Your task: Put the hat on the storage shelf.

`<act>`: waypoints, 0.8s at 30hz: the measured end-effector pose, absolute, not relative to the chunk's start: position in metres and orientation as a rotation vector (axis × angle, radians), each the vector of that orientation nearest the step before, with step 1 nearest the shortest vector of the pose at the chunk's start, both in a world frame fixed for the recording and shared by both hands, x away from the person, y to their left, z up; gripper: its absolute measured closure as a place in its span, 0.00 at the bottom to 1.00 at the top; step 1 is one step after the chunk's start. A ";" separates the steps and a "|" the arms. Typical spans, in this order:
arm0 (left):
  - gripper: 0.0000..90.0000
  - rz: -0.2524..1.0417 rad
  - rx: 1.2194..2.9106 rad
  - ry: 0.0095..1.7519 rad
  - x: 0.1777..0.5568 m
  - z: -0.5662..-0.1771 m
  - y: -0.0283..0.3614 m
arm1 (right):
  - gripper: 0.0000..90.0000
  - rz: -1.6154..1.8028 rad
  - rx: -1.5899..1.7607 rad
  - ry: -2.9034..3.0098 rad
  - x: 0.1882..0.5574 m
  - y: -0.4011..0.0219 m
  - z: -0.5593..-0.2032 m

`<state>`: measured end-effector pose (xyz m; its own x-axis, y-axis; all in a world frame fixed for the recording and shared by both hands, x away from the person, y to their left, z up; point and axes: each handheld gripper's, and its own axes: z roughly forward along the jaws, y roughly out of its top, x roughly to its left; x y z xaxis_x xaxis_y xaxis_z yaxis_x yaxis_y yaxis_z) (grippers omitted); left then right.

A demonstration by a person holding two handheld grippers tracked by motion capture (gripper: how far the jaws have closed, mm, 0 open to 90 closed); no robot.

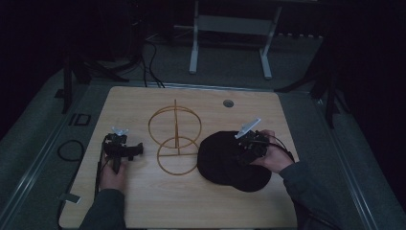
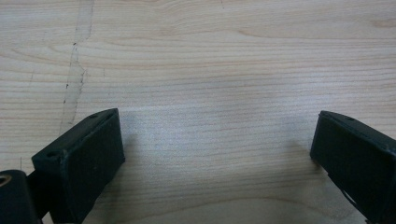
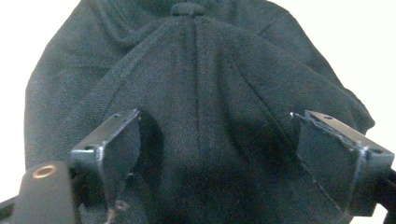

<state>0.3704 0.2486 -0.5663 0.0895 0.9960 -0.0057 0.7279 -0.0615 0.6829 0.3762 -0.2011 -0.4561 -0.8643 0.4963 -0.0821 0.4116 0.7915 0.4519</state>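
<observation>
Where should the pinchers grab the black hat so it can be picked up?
Probably a fold of the soft crown just below the top button of the black cap. It lies flat, so come from above; the right gripper hovers there, jaws open astride a seam. Fabric bunches easily between pads.

One marking can be read: the black letters "ID" (image 1: pixel 79 119), set on the grey floor just beside the left edge of the table (image 1: pixel 143 201). No other text, label, brand or number can be made out.
</observation>
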 end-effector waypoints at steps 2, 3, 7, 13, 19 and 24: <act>0.03 0.661 1.845 1.692 0.370 -0.566 0.249 | 0.14 0.610 0.712 2.804 0.379 -0.199 -0.458; 0.03 0.661 1.846 1.691 0.370 -0.566 0.249 | 0.14 0.595 0.712 2.813 0.380 -0.198 -0.459; 0.03 0.661 1.846 1.691 0.370 -0.566 0.249 | 0.13 0.532 0.713 2.843 0.386 -0.194 -0.465; 0.03 0.661 1.846 1.691 0.370 -0.566 0.249 | 0.26 0.442 0.709 2.903 0.389 -0.189 -0.472; 0.03 0.661 1.846 1.691 0.370 -0.566 0.249 | 0.57 0.402 0.750 2.951 0.392 -0.189 -0.472; 0.03 0.661 1.845 1.692 0.370 -0.566 0.249 | 0.81 0.363 0.736 3.016 0.395 -0.188 -0.474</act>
